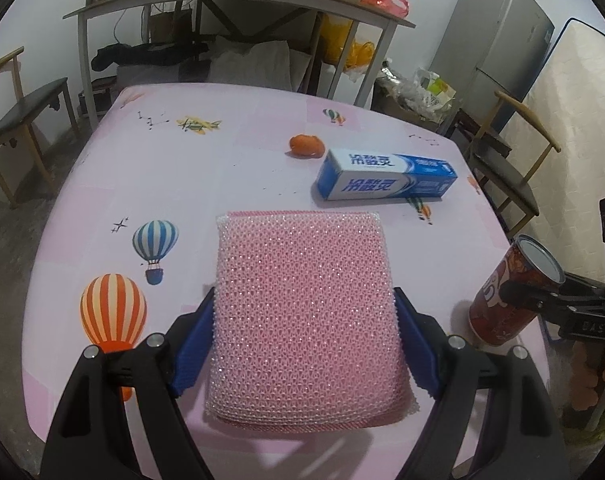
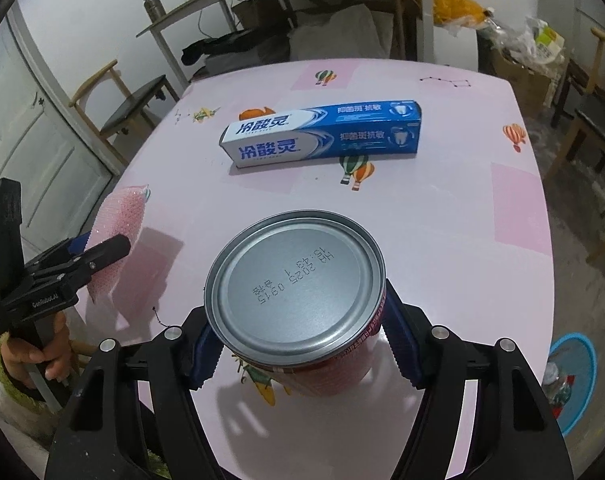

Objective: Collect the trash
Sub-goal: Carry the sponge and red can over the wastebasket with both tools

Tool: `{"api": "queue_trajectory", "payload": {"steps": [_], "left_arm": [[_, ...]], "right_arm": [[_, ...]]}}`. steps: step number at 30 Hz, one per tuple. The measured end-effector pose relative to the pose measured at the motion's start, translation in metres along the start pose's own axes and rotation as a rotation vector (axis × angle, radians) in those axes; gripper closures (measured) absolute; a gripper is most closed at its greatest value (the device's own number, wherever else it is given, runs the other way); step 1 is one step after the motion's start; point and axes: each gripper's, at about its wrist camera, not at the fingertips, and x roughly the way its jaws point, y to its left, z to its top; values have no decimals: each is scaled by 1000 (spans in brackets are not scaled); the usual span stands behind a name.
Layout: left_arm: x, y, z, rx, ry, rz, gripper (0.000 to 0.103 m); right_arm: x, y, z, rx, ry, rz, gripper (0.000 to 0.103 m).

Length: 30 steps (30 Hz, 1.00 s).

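the left gripper [image 1: 306, 332] pinches a pink mesh scouring pad [image 1: 306, 312] by its side edges between the pads; it looks soft, light and floppy. the right gripper [image 2: 298, 344] clamps a red can [image 2: 298, 292] around its rigid, slick wall, lifted off the table [image 2: 462, 208]; a mid-body hold seems safest.

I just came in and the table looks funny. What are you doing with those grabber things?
A person is clearing trash off the pink table, with a hand-held gripper in each hand. The left hand-held gripper is clamped on a pink scrubbing pad, lifted off the table. The right hand-held gripper holds a red can, tilted so its silver end faces the camera. A blue toothpaste box and an orange peel are lying on the table. A blue bin sits on the floor.
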Motion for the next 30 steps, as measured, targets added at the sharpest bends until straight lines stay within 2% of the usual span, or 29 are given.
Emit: {"api": "queue_trajectory", "payload": {"steps": [13, 21, 30], "left_arm": [[-11, -37, 3, 52, -23, -39, 23], [-21, -77, 8, 107, -46, -87, 23], [-23, -144, 15, 194, -23, -213, 23]], "right_arm": [[-37, -15, -7, 28, -85, 24, 37], [-61, -39, -17, 106, -127, 50, 37], [-113, -79, -46, 217, -215, 13, 37]]}}
